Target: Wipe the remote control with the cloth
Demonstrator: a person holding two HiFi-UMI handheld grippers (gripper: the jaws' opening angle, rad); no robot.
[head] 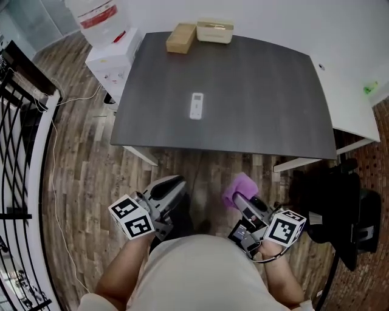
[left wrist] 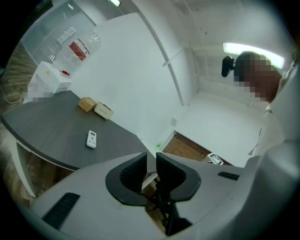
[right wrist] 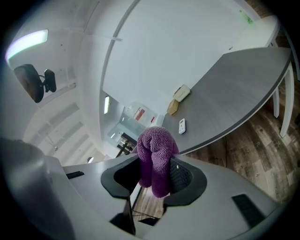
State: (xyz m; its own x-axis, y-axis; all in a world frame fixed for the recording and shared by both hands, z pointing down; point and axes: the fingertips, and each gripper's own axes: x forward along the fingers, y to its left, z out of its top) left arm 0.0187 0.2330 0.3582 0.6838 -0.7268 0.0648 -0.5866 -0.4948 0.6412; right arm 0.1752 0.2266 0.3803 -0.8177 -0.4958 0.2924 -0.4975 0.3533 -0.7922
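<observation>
Both grippers hang short of the table [head: 261,115]; the right gripper [right wrist: 157,174] pinches the cloth [right wrist: 157,143], the left gripper [left wrist: 151,165] is closed and empty, the remote control [head: 196,105] well ahead.

Office or meeting room, indoor. Dark grey tabletop [head: 255,91] at centre, adjoining a white desk [head: 349,97] on the right. Water dispenser [head: 112,61] with an upturned bottle [head: 94,18] at far left. Black office chair [head: 352,212] near right. Wood-plank floor [head: 85,170], plain white walls [head: 273,18], black metal railing [head: 18,182] along the left.
</observation>
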